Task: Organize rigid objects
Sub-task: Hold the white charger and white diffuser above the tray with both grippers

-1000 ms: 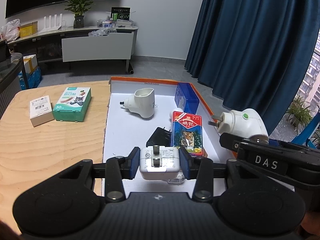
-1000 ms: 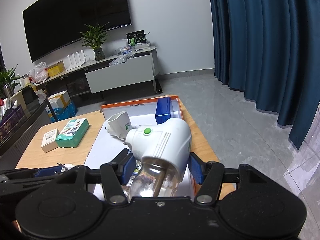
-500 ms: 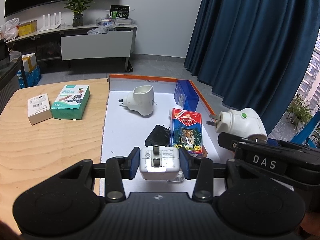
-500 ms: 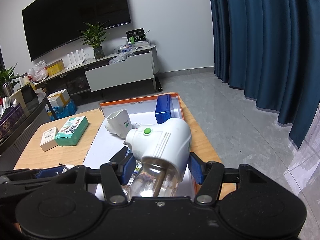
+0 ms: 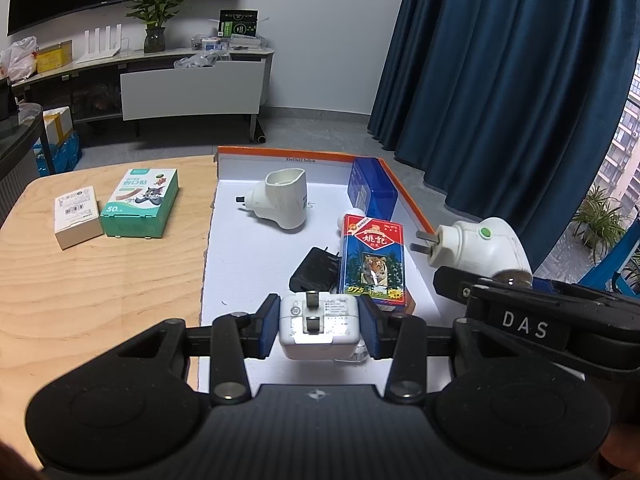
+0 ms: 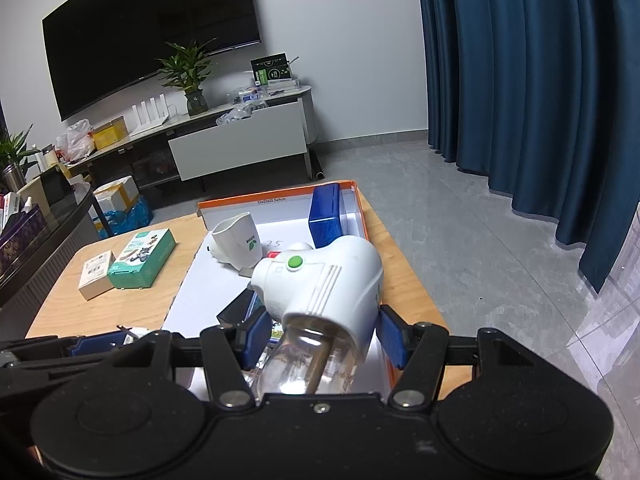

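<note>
My left gripper [image 5: 319, 330] is shut on a small white plug charger [image 5: 318, 330], held over the near end of the orange-rimmed white tray [image 5: 296, 156]. My right gripper [image 6: 320, 338] is shut on a white plug-in device with a green button and a clear bottle [image 6: 324, 280], above the tray's right side; the same device [image 5: 476, 244] shows in the left wrist view. Inside the tray lie a second white plug-in device [image 5: 280, 204], a black charger [image 5: 314, 270], a card box with a tiger picture [image 5: 372, 264] and a blue box [image 5: 370, 190].
On the wooden table [image 5: 100, 280] left of the tray sit a green box [image 5: 140, 204] and a small white box [image 5: 76, 216]. Blue curtains [image 5: 500, 80] hang to the right. A TV stand [image 6: 224, 144] with a plant stands by the far wall.
</note>
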Demonstrator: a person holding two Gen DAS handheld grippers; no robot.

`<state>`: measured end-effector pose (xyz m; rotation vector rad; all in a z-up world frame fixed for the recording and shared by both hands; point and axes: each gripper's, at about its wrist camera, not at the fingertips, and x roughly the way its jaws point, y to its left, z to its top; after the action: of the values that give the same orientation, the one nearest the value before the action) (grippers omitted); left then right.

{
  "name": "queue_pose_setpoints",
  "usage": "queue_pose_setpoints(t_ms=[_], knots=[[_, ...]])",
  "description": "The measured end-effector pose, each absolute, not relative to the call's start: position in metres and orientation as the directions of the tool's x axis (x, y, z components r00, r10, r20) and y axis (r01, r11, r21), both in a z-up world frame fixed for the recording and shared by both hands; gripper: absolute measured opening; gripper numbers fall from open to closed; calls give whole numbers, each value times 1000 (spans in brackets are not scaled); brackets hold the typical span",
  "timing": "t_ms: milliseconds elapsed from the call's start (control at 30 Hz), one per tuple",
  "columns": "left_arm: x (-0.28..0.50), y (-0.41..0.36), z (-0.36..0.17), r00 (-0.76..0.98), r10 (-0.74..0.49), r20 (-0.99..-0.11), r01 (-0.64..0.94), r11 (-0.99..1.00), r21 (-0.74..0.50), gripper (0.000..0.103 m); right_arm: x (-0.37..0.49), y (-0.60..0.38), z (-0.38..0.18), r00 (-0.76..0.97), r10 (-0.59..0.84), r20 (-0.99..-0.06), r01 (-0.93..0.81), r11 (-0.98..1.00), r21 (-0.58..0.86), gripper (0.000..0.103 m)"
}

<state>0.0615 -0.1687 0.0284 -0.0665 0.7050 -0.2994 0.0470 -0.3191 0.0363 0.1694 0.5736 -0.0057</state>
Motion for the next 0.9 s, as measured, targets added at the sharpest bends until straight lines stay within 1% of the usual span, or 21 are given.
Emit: queue_pose_setpoints(t_ms=[900], knots=[[66,-169,22,712,-294,-638,246,955,-166,43,52,-314,29,829,45,-557,55,986,160,70]])
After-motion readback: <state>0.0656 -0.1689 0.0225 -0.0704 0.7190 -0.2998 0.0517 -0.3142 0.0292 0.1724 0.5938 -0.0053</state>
